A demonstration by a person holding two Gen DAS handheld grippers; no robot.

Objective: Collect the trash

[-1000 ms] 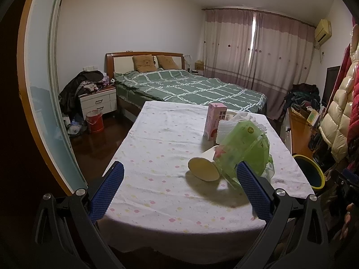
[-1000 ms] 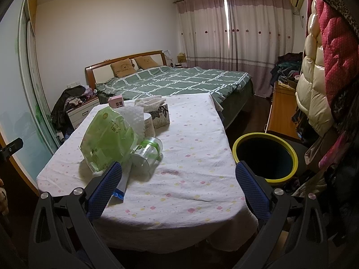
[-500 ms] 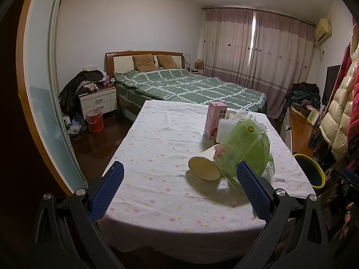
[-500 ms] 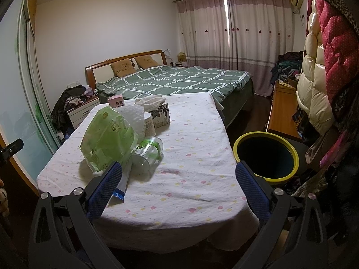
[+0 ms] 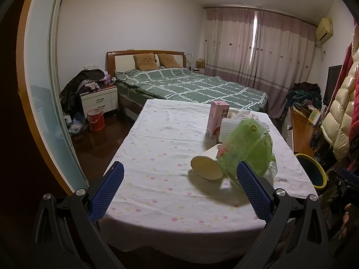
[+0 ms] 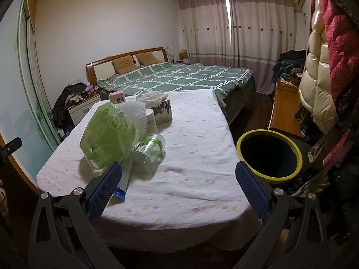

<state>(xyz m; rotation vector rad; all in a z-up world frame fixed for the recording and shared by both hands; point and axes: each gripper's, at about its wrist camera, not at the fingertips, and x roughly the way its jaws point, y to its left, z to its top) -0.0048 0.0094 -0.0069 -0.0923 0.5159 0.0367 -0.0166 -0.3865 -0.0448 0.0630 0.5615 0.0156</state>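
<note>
A heap of trash lies on the table with the dotted white cloth [image 5: 161, 148]: a green plastic bag [image 5: 249, 148], a tipped paper cup [image 5: 205, 168], a pink milk carton [image 5: 218, 118]. From the right wrist view I see the green bag [image 6: 107, 134], a clear plastic bottle [image 6: 149, 149] on its side, a blue-and-white wrapper [image 6: 124, 180] and the pink carton [image 6: 117, 97]. A yellow-rimmed bin [image 6: 269, 154] stands right of the table. My left gripper [image 5: 179, 186] is open at the table's near edge. My right gripper [image 6: 178, 187] is open too, holding nothing.
A tissue box [image 6: 161, 109] and a white cup [image 6: 151, 120] stand behind the heap. Beyond the table is a green-quilted bed [image 5: 190, 87], a nightstand [image 5: 99, 99] and a red bucket [image 5: 96, 120]. Coats [image 6: 323, 71] hang at the right.
Both views have shifted very slightly; the trash on the table has not moved and both grippers stay open.
</note>
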